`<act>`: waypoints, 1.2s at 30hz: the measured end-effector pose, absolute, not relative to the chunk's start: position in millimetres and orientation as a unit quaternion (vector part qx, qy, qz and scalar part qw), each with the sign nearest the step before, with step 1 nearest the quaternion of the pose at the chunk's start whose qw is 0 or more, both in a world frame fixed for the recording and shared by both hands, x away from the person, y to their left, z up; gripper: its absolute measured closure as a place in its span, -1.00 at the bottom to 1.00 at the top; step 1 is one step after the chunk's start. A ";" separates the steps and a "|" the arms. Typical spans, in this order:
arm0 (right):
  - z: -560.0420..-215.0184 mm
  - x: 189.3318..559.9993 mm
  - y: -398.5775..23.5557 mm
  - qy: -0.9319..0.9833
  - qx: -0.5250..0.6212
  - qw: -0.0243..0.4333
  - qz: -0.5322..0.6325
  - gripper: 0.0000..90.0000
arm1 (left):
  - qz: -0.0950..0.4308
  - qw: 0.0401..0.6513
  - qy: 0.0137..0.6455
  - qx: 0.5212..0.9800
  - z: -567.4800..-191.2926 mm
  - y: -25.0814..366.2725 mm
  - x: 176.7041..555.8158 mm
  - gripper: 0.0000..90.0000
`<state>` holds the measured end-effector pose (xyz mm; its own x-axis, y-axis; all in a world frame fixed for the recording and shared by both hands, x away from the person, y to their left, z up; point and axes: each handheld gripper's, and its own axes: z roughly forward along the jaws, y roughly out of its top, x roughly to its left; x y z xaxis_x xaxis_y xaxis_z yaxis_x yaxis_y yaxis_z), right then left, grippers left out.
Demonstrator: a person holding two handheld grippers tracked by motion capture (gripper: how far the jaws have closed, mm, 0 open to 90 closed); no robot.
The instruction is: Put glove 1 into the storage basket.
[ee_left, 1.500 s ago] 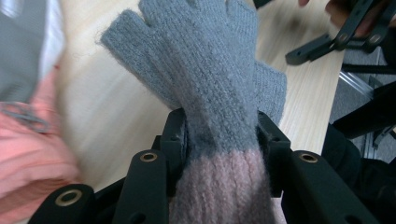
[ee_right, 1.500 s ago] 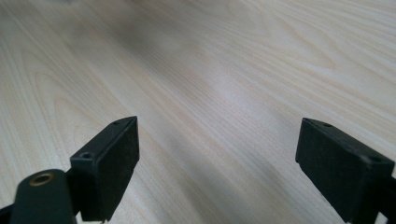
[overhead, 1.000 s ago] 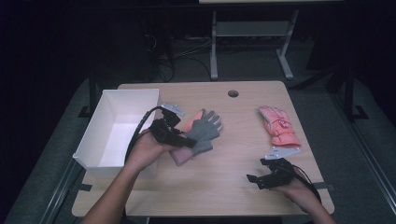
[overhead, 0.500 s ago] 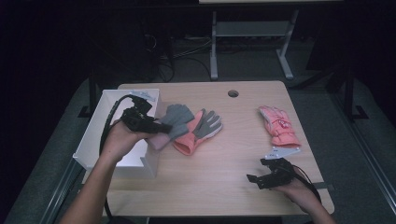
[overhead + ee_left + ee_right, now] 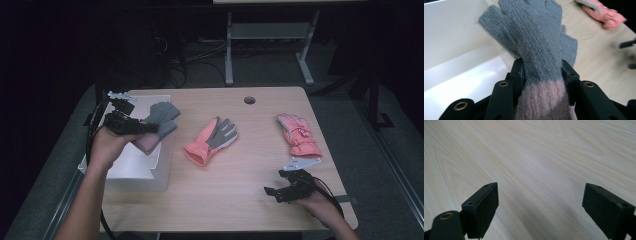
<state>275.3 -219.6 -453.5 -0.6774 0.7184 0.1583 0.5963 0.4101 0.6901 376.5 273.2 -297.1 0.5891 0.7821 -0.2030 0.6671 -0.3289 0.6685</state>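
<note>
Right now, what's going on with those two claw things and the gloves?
Left gripper shut on grey-pink knit glove, over white bin. Right gripper open, empty, low over table. Nothing blocking bin.

The high view looks forward and down over the whole table [image 5: 240,200]. The left gripper view sits close behind a grey glove [image 5: 534,37], facing the white box [image 5: 454,50] at ten o'clock. The right gripper view skims low over bare tabletop. All share the table.
</note>
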 end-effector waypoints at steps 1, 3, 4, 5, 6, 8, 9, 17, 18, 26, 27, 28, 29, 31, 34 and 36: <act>-453.3 275.3 -219.5 0.836 0.393 0.082 0.374 -0.71 | 0.084 0.364 0.454 0.809 -298.9 276.6 377.8 0.38; -452.9 275.4 -219.4 0.838 0.393 0.081 0.371 -0.71 | 0.094 0.356 0.469 0.803 -303.9 284.3 380.9 0.38; -453.3 275.6 -219.3 0.839 0.391 0.081 0.371 -0.71 | 0.098 0.353 0.473 0.801 -305.8 286.7 381.9 0.38; -453.6 275.7 -219.3 0.839 0.391 0.081 0.370 -0.71 | 0.103 0.351 0.478 0.799 -308.6 289.9 383.1 0.38; -453.8 275.7 -219.2 0.839 0.391 0.081 0.369 -0.71 | 0.106 0.350 0.487 0.793 -312.6 293.9 384.9 0.38; -453.8 275.5 -219.5 0.837 0.392 0.081 0.373 -0.71 | 0.110 0.344 0.501 0.786 -319.0 301.2 388.5 0.38; -453.7 275.5 -219.8 0.837 0.392 0.081 0.372 -0.71 | 0.115 0.340 0.506 0.784 -321.5 303.6 389.8 0.38; -453.5 275.5 -219.9 0.837 0.393 0.080 0.373 -0.70 | 0.132 0.288 0.546 0.776 -357.5 321.5 403.3 0.38; -453.7 275.6 -219.8 0.837 0.393 0.080 0.372 -0.71 | 0.132 0.284 0.548 0.775 -360.9 322.8 404.3 0.38; -454.0 276.1 -220.4 0.837 0.395 0.078 0.371 -0.71 | 0.127 0.254 0.572 0.769 -390.3 333.8 411.3 0.38; -454.0 276.1 -220.4 0.837 0.395 0.078 0.371 -0.70 | 0.127 0.249 0.568 0.774 -392.9 333.1 412.1 0.37; -454.0 276.0 -220.3 0.837 0.395 0.078 0.372 -0.70 | 0.127 0.244 0.566 0.777 -395.0 332.5 412.7 0.36; -454.0 276.0 -220.3 0.837 0.395 0.078 0.372 -0.70 | 0.124 0.238 0.569 0.777 -398.3 330.8 413.1 0.36; -453.8 275.9 -220.1 0.837 0.394 0.079 0.372 -0.71 | 0.120 0.227 0.567 0.782 -406.1 329.9 415.1 0.36; -453.9 275.6 -220.5 0.837 0.394 0.078 0.371 -0.70 | 0.114 0.211 0.578 0.780 -420.4 331.7 416.1 0.35; -453.7 275.7 -220.7 0.837 0.395 0.078 0.371 -0.71 | 0.114 0.207 0.575 0.783 -422.2 332.0 416.7 0.33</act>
